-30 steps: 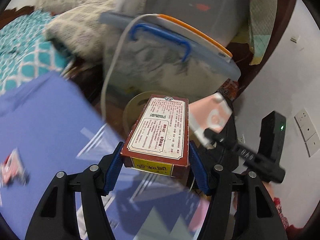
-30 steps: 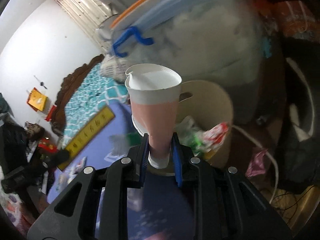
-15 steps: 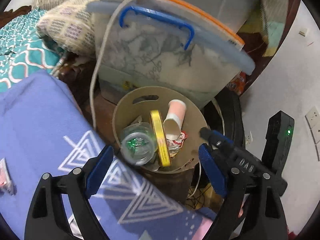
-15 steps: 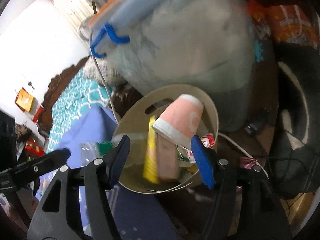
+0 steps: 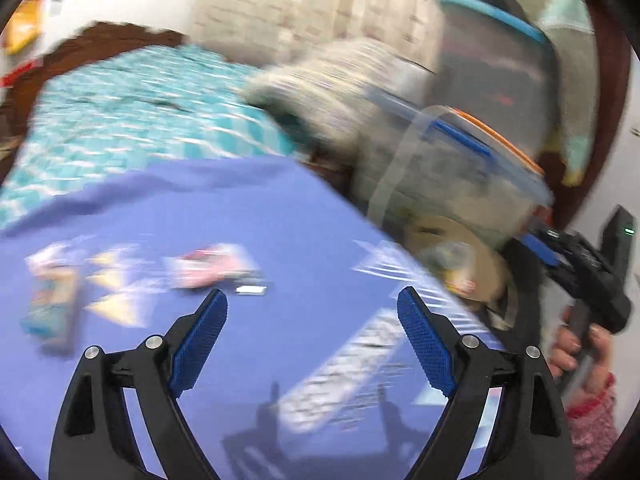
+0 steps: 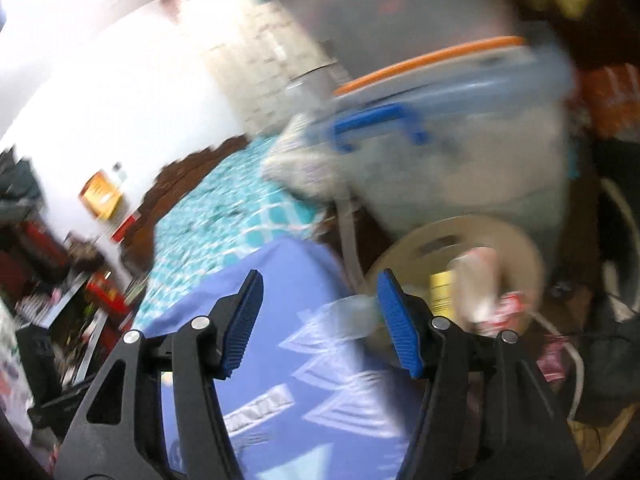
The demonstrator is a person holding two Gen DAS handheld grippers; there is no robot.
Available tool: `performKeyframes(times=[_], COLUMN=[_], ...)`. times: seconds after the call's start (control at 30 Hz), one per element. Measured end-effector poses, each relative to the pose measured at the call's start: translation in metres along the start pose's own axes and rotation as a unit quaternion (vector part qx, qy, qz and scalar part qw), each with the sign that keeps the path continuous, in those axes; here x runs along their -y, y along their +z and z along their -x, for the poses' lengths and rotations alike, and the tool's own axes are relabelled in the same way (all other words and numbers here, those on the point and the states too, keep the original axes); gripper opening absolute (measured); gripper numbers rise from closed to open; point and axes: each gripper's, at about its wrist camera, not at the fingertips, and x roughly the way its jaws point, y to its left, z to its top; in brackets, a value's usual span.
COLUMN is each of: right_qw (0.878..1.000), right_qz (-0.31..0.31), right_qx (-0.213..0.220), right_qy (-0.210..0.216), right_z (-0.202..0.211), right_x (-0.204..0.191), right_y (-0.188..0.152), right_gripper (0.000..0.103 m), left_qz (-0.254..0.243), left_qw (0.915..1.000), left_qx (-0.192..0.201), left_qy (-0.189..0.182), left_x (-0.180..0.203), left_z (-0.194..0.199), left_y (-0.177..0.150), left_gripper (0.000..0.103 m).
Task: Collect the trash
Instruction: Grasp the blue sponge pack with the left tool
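Blurrily, no writing is reading clearly; left gripper (image 5: 312, 316) is gaping empty, right gripper (image 6: 318, 308) is closing, empty, near the bin (image 6: 528, 248).

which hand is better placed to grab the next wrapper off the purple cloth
Left, probably. Its open, empty tongs face the pink wrapper on the purple cloth; the right tongs, closing on nothing, face the bin.

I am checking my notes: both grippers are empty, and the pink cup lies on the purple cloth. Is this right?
Not quite. The pink cup is not on the purple cloth; it lies inside the beige bin, as the right wrist view shows. Both the left gripper and the right gripper are indeed empty.
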Motion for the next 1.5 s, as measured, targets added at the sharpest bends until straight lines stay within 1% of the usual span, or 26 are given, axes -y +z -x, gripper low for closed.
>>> performKeyframes(times=[0.07,0.1,0.17,0.2,0.27,0.3,0.4,0.5,0.57,0.67,0.83,0.97,1.1,1.17,1.3,1.4,1.5], right_qw=[1.000,0.999,0.997,0.995,0.991,0.989,0.982,0.976,0.973,0.971,0.970,0.970,0.970,0.970,0.970,0.969,0.969], right_qz=[0.012,0.019,0.037,0.046,0.070,0.080,0.098,0.100,0.100,0.098,0.091,0.086,0.082,0.080,0.078,0.078,0.080], right_qx=[-0.018,-0.029,-0.058,-0.070,-0.100,-0.111,-0.149,-0.179,-0.195,-0.207,-0.218,-0.220,-0.222,-0.223,-0.226,-0.227,-0.226], right_qy=[0.020,0.030,0.047,0.052,0.061,0.063,0.069,0.072,0.071,0.068,0.061,0.056,0.053,0.054,0.054,0.055,0.054], right_z=[-0.013,-0.021,-0.038,-0.045,-0.062,-0.068,-0.090,-0.109,-0.120,-0.128,-0.137,-0.138,-0.139,-0.140,-0.141,-0.142,-0.140], right_x=[-0.029,-0.044,-0.073,-0.084,-0.109,-0.118,-0.141,-0.153,-0.158,-0.159,-0.156,-0.151,-0.149,-0.148,-0.147,-0.148,-0.149], right_y=[-0.009,-0.015,-0.031,-0.037,-0.054,-0.060,-0.084,-0.102,-0.111,-0.122,-0.131,-0.131,-0.130,-0.131,-0.133,-0.134,-0.134], right_gripper=[0.061,0.061,0.061,0.061,0.062,0.062,0.062,0.062,0.062,0.062,0.062,0.062,0.062,0.062,0.062,0.062,0.062], left_qz=[0.007,0.021,0.042,0.060,0.085,0.106,0.141,0.162,0.166,0.157,0.152,0.142,0.137,0.141,0.140,0.142,0.127], left_qw=[0.9979,0.9947,0.9907,0.9860,0.9801,0.9761,0.9690,0.9652,0.9653,0.9665,0.9664,0.9651,0.9626,0.9634,0.9628,0.9671,0.9702], left_qx=[0.009,0.014,0.012,0.005,-0.008,-0.016,-0.025,-0.026,-0.030,-0.042,-0.066,-0.065,-0.073,-0.075,-0.074,-0.078,-0.082], left_qy=[0.063,0.100,0.129,0.155,0.179,0.189,0.201,0.204,0.199,0.199,0.197,0.210,0.222,0.215,0.219,0.196,0.189], left_x=[-0.029,-0.055,-0.088,-0.114,-0.145,-0.167,-0.202,-0.221,-0.229,-0.233,-0.233,-0.231,-0.234,-0.236,-0.236,-0.233,-0.224], left_z=[0.009,0.013,0.016,0.017,0.018,0.018,0.020,0.019,0.014,0.001,-0.025,-0.033,-0.042,-0.045,-0.046,-0.048,-0.052], left_y=[-0.001,-0.002,-0.004,-0.007,-0.012,-0.017,-0.024,-0.030,-0.032,-0.031,-0.030,-0.031,-0.034,-0.035,-0.034,-0.034,-0.034], left_gripper=[0.090,0.094,0.094,0.094,0.095,0.095,0.095,0.095,0.095,0.095,0.095,0.095,0.095,0.096,0.096,0.095,0.095])
